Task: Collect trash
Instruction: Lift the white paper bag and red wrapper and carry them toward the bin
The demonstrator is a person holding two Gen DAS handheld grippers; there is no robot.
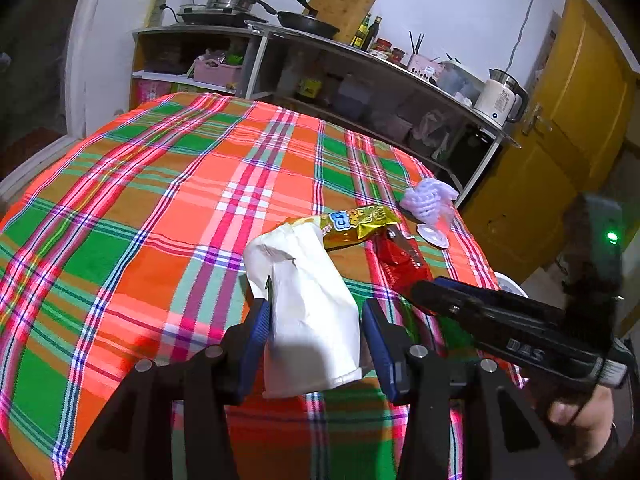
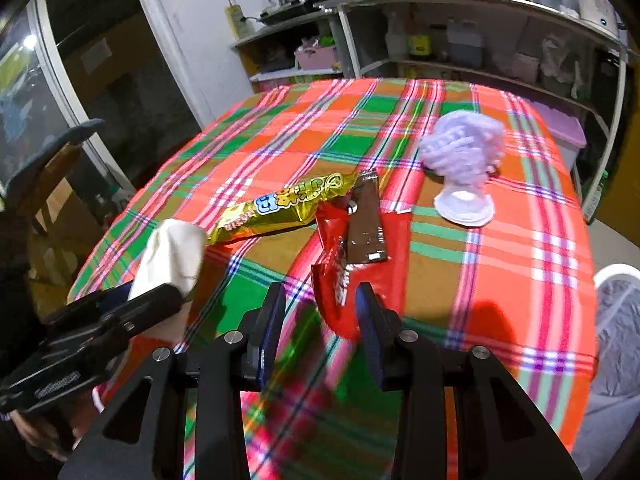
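1. Right now the left hand-held gripper (image 1: 316,332) grips a crushed white paper cup (image 1: 304,304) to carry it off.
2. The right hand-held gripper (image 2: 320,312) is unclenched around the red wrapper (image 2: 340,280) near the desk's (image 1: 120,220) right edge, ready to pinch.

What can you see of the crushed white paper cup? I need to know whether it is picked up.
The white paper cup is crumpled and flattened, its rolled rim toward the camera and its creased base pointing away. It sits between the left gripper fingers, the left pad against it; contact on the other side is unclear. Its far end nears the yellow wrapper. Whether it clears the plaid tablecloth I cannot tell.
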